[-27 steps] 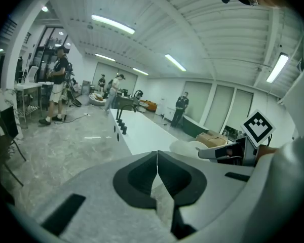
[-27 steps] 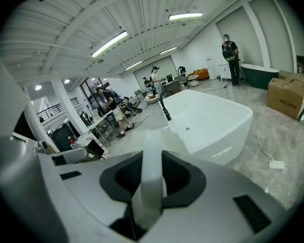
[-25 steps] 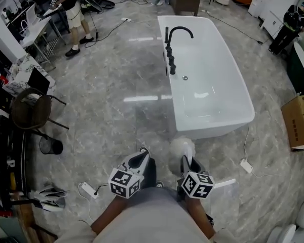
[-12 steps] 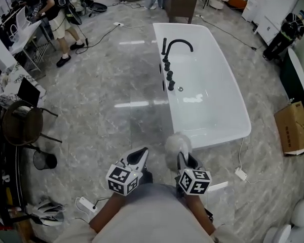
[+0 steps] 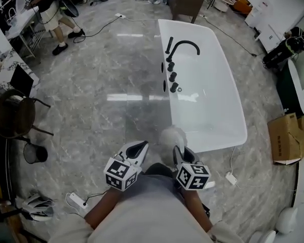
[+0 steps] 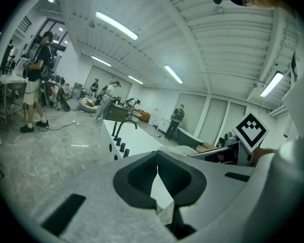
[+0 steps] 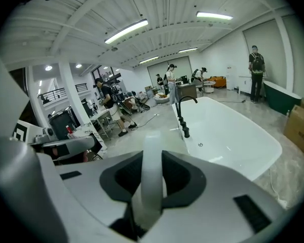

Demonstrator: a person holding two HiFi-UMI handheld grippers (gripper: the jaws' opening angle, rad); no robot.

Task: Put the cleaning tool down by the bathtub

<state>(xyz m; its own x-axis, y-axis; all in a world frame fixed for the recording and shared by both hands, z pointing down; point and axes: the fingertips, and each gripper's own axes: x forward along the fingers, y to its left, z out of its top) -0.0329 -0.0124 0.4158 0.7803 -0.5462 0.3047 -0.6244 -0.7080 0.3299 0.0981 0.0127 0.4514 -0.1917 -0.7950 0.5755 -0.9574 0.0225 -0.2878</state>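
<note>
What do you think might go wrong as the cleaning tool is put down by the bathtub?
1. The right gripper holds the cleaning tool only by its thin handle, so it may swing or slip while being lowered.
2. A power strip and its cord lie on the floor by the bathtub's near corner; the tool could land on them.

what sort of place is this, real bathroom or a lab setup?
Looks like an open lab or studio, not a bathroom: a freestanding bathtub on a wide stone-look floor, a power strip lying loose, a cardboard box to one side.
</note>
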